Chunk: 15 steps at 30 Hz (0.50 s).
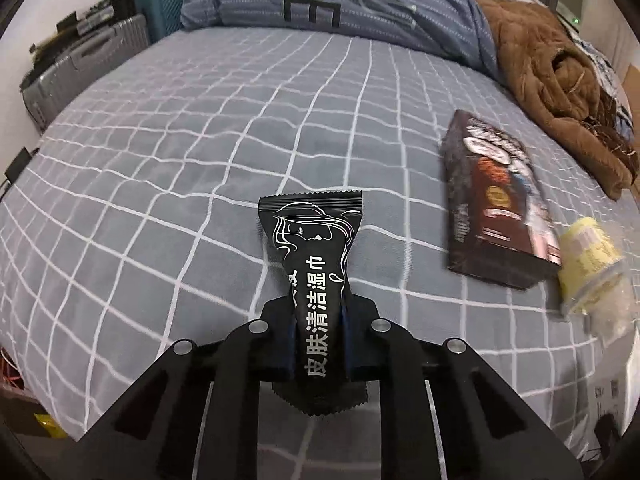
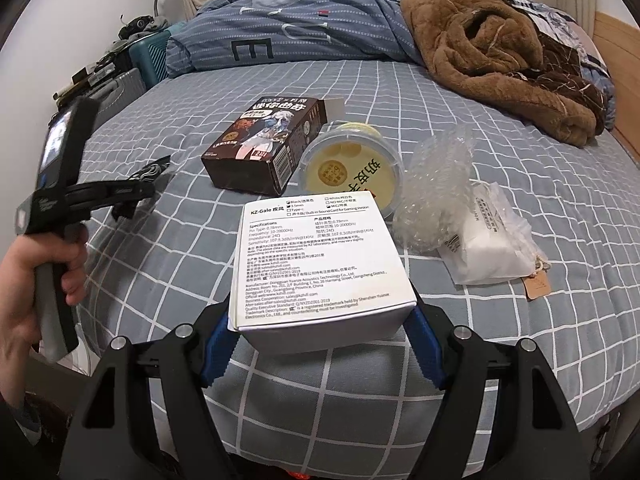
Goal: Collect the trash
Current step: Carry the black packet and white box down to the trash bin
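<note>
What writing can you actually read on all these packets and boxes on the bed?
"皮肤清洁湿巾": black wet-wipe sachet, pinched in the left gripper.
"KZ-Gale 夜风", "Specifications", "Frequency: 10-20000Hz", "Black", "3.5mm", "Type-c": white box, held in the right gripper; its finer print is too small.
Large "E": blue quilt.
Dark brown box, round yellow tub, white pouch: print too blurred or small.

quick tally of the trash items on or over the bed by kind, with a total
Cardboard boxes: 2, dark printed box and white box
Black wet-wipe sachets: 1
Round yellow-lidded plastic tubs: 1
Clear bubble wrap pieces: 1
White plastic bags: 1
Total: 6
</note>
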{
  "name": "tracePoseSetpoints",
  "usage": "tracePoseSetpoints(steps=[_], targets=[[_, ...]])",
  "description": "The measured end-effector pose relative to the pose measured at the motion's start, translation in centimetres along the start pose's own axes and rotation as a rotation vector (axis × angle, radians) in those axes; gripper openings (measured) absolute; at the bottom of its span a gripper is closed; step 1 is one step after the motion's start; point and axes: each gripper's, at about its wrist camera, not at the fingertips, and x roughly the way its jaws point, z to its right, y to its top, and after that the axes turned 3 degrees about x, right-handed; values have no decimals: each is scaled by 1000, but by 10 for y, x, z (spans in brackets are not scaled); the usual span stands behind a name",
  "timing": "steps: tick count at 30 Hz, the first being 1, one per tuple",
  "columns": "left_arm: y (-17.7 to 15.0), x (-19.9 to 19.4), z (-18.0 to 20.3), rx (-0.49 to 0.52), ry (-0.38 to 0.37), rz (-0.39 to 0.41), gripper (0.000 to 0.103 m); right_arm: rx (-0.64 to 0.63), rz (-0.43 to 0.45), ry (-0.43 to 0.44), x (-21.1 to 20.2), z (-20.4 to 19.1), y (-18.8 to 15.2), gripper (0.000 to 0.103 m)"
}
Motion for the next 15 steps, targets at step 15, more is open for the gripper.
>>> tracePoseSetpoints(steps=[15], targets=[[-46, -76, 25, 63, -51, 79, 16, 0, 56, -14, -44, -3, -9, 70]])
